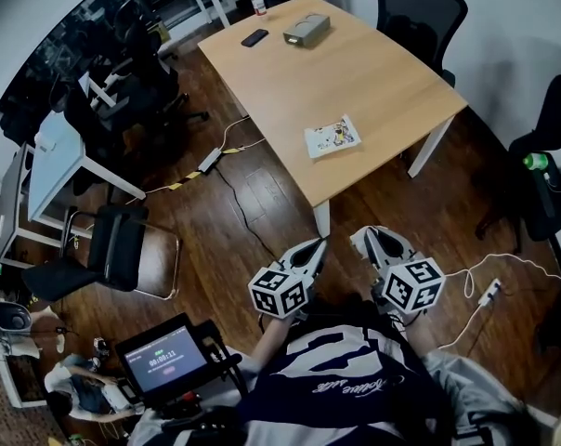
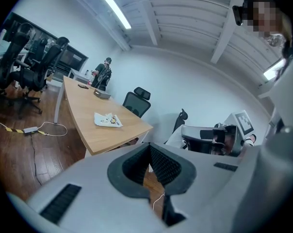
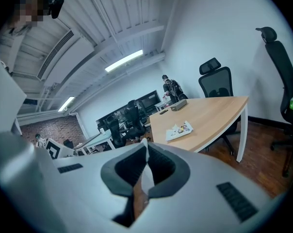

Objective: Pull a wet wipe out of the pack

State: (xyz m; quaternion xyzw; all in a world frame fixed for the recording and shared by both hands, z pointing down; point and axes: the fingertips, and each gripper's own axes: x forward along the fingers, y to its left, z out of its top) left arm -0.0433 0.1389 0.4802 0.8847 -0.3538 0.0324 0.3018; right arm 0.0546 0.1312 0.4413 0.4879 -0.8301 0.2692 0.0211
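The wet wipe pack point(image 1: 332, 138), flat and white with a colourful print, lies near the front edge of the wooden table point(image 1: 355, 72). Both grippers hang over the floor short of the table and point at it. My left gripper point(image 1: 319, 243) is shut, its tips together, nothing between them. Beside it, my right gripper point(image 1: 362, 236) is likewise shut and empty. In the left gripper view the pack point(image 2: 107, 120) sits far beyond the closed jaws point(image 2: 149, 145). In the right gripper view the pack point(image 3: 179, 129) also lies well ahead of the gripper point(image 3: 146, 143).
A phone point(image 1: 254, 37) and a grey box point(image 1: 306, 29) lie at the table's far end. Office chairs point(image 1: 420, 12) stand around it. Cables and a power strip point(image 1: 210, 160) cross the wooden floor. A black chair point(image 1: 123, 244) and a small screen point(image 1: 164, 356) are at the left.
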